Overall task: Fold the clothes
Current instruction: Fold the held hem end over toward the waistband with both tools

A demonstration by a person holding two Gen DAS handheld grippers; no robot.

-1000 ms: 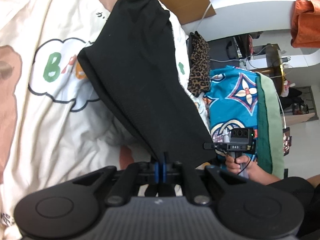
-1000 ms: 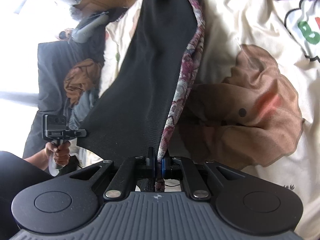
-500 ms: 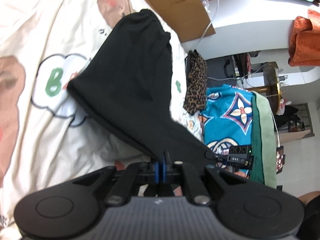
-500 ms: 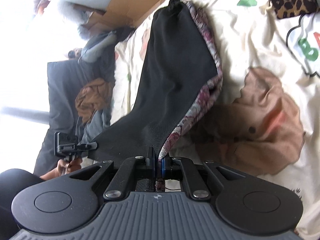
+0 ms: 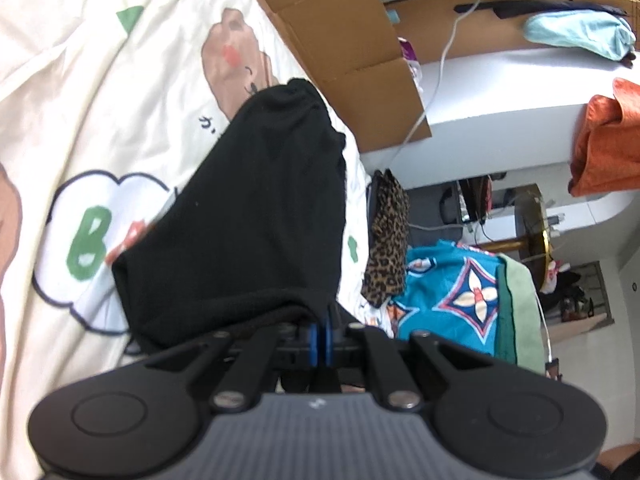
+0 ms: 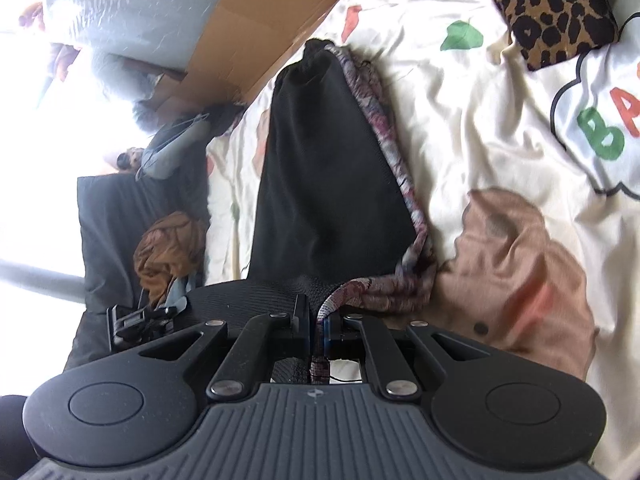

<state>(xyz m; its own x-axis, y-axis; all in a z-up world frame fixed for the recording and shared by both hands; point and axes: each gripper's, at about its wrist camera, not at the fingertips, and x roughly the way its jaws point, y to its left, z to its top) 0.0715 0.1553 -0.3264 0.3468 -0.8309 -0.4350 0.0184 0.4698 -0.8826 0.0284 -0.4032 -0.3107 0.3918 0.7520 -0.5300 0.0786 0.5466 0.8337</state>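
Since the earlier frames we had carried the near edge of the black garment point(image 5: 264, 208) farther over the bed point(image 5: 80, 80), both left tongs point(image 5: 323, 322) and right tongs point(image 6: 316, 320) clamped on it, mid-fold, next needing the edge laid down evenly.

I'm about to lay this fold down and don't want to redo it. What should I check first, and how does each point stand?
1. Left gripper clamped on the black garment: ok.
2. Right gripper clamped on the garment's patterned edge: ok.
3. Far end resting on the bedsheet: ok.
4. Black layer free of big wrinkles: ok; only bunched near the grippers.
5. Near edges lined up with each other: cannot tell, hidden behind the grippers.
6. Leopard-print cloth clear of the garment: ok, it lies apart.
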